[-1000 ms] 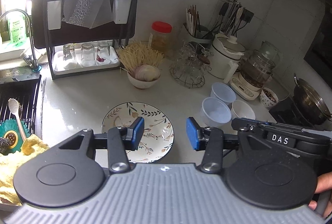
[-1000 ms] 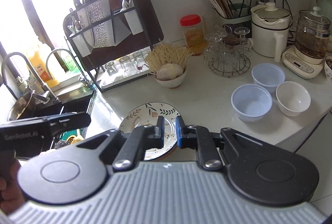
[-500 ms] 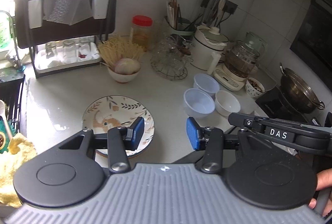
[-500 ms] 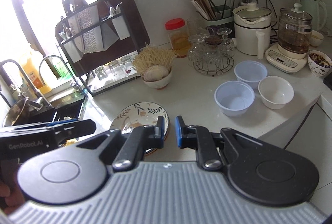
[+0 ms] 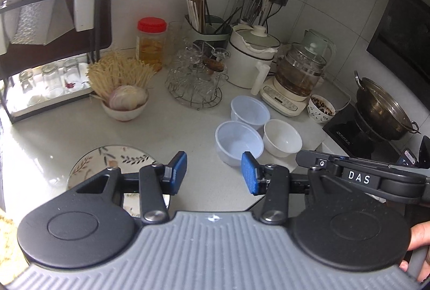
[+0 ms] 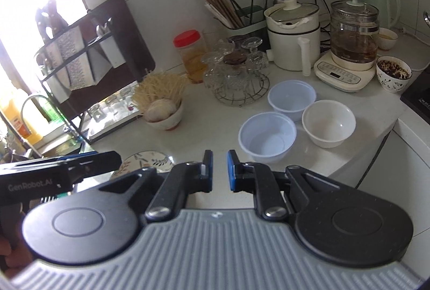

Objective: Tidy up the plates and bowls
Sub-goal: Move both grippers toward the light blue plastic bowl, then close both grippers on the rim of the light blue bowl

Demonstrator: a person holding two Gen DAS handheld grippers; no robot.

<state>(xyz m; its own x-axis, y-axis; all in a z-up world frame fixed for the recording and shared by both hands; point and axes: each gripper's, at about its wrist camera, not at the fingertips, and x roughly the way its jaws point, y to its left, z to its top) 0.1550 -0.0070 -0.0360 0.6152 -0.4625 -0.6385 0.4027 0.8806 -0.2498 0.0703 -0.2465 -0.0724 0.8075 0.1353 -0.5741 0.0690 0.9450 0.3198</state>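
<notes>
Three bowls clustered on the counter just in front of the glass kettle (image 5: 301, 72): two plastic bowls (image 5: 238, 141) and a white ceramic bowl (image 5: 282, 136). Patterned plate (image 5: 113, 159) well off to their left. Left gripper (image 5: 213, 173) released, nothing between. Right gripper (image 6: 219, 170) clenched, empty.

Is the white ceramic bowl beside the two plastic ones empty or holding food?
Empty: the white ceramic bowl stands upright, its bare inside visible.
</notes>
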